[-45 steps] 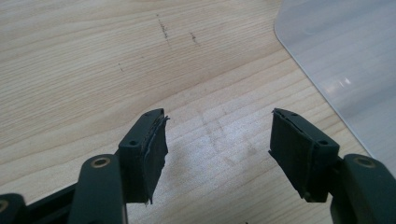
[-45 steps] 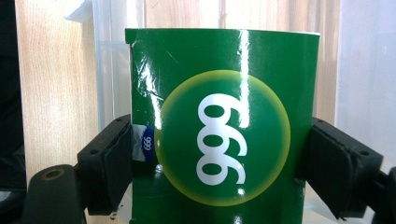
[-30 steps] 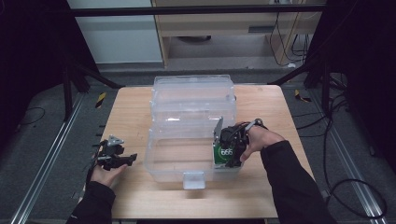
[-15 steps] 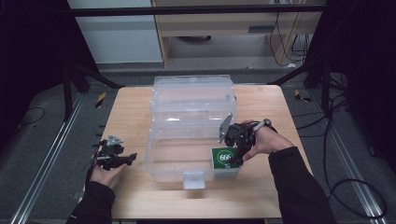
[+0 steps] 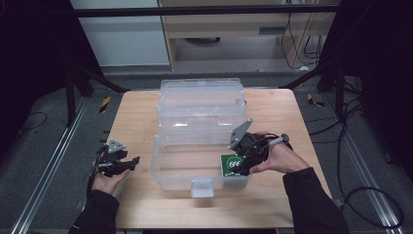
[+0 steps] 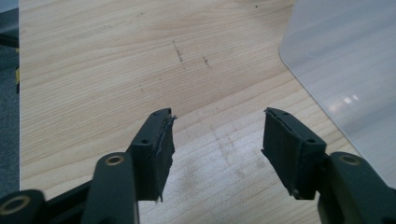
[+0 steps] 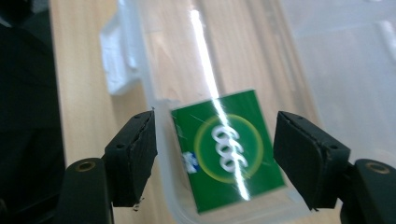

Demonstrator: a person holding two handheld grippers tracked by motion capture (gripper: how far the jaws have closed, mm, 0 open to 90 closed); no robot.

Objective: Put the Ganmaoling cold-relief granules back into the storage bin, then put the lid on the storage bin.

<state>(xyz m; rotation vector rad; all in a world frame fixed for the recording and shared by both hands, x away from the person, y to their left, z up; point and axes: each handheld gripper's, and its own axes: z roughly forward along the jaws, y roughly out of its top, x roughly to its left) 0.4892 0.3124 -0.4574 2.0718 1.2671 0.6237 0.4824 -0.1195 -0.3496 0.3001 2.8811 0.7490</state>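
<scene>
Two black fingers (image 7: 133, 158) of the right gripper (image 7: 215, 156) stand wide apart, empty, straddling the near wall of the clear bin (image 5: 171, 168). Just beyond them a green packet (image 7: 229, 149) lies flat in the bin's near right corner, its long axis running away from the fingers. Well apart, the left gripper (image 6: 217, 144) rests spread and empty over bare desk (image 6: 93, 70).
</scene>
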